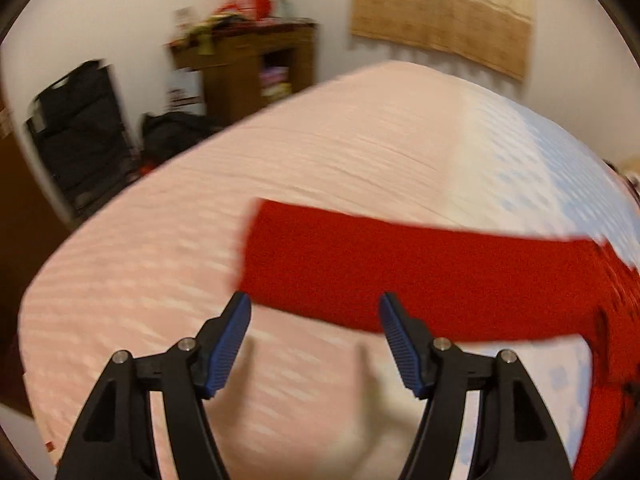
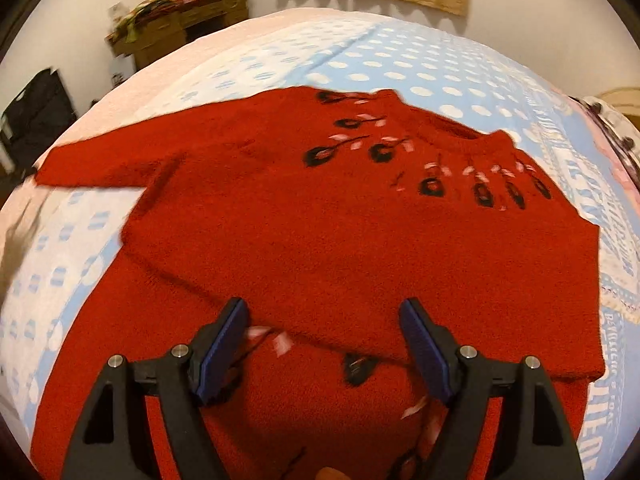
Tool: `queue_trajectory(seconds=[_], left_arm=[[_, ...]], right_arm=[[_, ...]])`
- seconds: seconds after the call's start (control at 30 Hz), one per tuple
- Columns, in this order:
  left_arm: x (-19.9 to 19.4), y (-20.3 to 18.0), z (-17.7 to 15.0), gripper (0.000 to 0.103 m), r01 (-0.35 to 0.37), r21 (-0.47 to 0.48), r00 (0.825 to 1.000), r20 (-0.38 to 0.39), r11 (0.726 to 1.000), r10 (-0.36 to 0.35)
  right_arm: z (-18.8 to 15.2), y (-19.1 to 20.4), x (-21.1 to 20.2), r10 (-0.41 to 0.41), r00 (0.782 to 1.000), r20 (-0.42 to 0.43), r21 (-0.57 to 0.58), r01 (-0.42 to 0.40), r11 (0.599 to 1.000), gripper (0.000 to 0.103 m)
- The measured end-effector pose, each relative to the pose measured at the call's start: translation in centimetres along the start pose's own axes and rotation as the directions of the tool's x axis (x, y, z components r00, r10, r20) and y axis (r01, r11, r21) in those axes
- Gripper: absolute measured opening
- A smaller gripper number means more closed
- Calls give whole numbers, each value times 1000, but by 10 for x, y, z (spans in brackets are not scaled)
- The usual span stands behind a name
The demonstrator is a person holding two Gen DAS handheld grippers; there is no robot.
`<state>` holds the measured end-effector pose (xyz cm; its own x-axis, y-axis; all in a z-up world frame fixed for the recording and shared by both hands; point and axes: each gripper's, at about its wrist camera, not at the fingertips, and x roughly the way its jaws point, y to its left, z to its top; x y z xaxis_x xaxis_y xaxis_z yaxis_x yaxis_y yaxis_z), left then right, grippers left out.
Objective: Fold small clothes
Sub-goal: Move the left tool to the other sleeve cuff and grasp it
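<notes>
A red knitted sweater (image 2: pixel 320 220) with black and pink flower motifs lies on the bed (image 2: pixel 400 60), one layer folded over its lower part. Its one visible sleeve (image 2: pixel 92 164) stretches out flat to the left. My right gripper (image 2: pixel 324 308) hovers over the near part of the sweater, open, with nothing pinched between its blue pads. In the left wrist view the same sleeve (image 1: pixel 400 272) runs across the pink bedcover (image 1: pixel 180 248). My left gripper (image 1: pixel 316 304) stands open just at the sleeve's near edge, its pads apart and holding nothing.
A wooden cabinet (image 1: pixel 256 68) piled with clutter stands against the far wall. Black bags (image 1: pixel 80 132) lie on the floor beside it, off the bed's left edge. A beige curtain (image 1: pixel 440 20) hangs behind the bed. Patterned bedding (image 2: pixel 616 152) lies at the right.
</notes>
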<state>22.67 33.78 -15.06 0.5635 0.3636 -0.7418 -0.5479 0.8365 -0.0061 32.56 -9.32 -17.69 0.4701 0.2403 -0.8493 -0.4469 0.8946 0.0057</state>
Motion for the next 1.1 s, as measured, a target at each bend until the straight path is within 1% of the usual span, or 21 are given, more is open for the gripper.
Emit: queue_trajectory(seconds=[0.07, 0.13, 0.2, 0.37, 0.47, 0.57, 0.67, 0.73, 0.77, 0.8, 0.87, 0.9, 0.93, 1.0, 1.07, 1.1], left_arm=[[8, 9, 8, 69, -38, -25, 999, 1, 999, 38], [19, 14, 15, 69, -50, -47, 999, -6, 998, 50], [30, 14, 18, 69, -53, -50, 998, -23, 997, 52], [47, 1, 17, 69, -77, -11, 996, -47, 997, 77], [51, 9, 18, 69, -93, -30, 994, -58, 995, 91], [58, 19, 18, 68, -84, -68, 993, -84, 994, 78], [57, 19, 18, 68, -76, -72, 994, -79, 995, 70], [56, 18, 18, 60, -61, -66, 996, -74, 996, 56], [56, 16, 18, 53, -53, -61, 996, -73, 997, 49], [56, 14, 19, 42, -42, -55, 997, -70, 998, 38], [59, 11, 21, 27, -5, -52, 997, -73, 999, 2], [58, 10, 21, 23, 4, -51, 997, -74, 999, -8], [58, 9, 22, 21, 8, -51, 997, -78, 999, -12], [57, 8, 22, 15, 24, -56, 995, -91, 998, -29], [55, 9, 23, 13, 40, -69, 994, -98, 997, -47], [54, 8, 25, 12, 48, -75, 993, -100, 996, -56]], right_arm=[[-5, 12, -2, -29, 1000, 10, -54, 30, 998, 79], [-8, 19, -7, -46, 999, 29, -83, 48, 995, 79], [-10, 22, -9, -45, 998, 33, -95, 48, 994, 79], [-17, 25, -9, -59, 997, 40, -105, 63, 992, 79], [-17, 24, -8, -59, 997, 41, -102, 63, 993, 79], [-18, 25, -7, -64, 997, 41, -107, 68, 992, 80], [-19, 26, -6, -70, 997, 40, -110, 74, 991, 80], [-19, 27, -6, -72, 997, 39, -110, 76, 991, 81], [-19, 27, -6, -72, 997, 39, -110, 76, 991, 81], [-19, 27, -6, -73, 997, 39, -110, 76, 991, 81], [-19, 27, -5, -76, 996, 39, -111, 80, 991, 82], [-19, 27, -5, -78, 996, 39, -111, 82, 990, 82], [-18, 27, -4, -80, 996, 38, -110, 84, 990, 83], [-18, 25, -3, -87, 996, 32, -99, 90, 991, 88], [-18, 21, 0, -92, 996, 18, -75, 93, 993, 94], [-17, 18, 1, -83, 996, 9, -58, 84, 995, 95]])
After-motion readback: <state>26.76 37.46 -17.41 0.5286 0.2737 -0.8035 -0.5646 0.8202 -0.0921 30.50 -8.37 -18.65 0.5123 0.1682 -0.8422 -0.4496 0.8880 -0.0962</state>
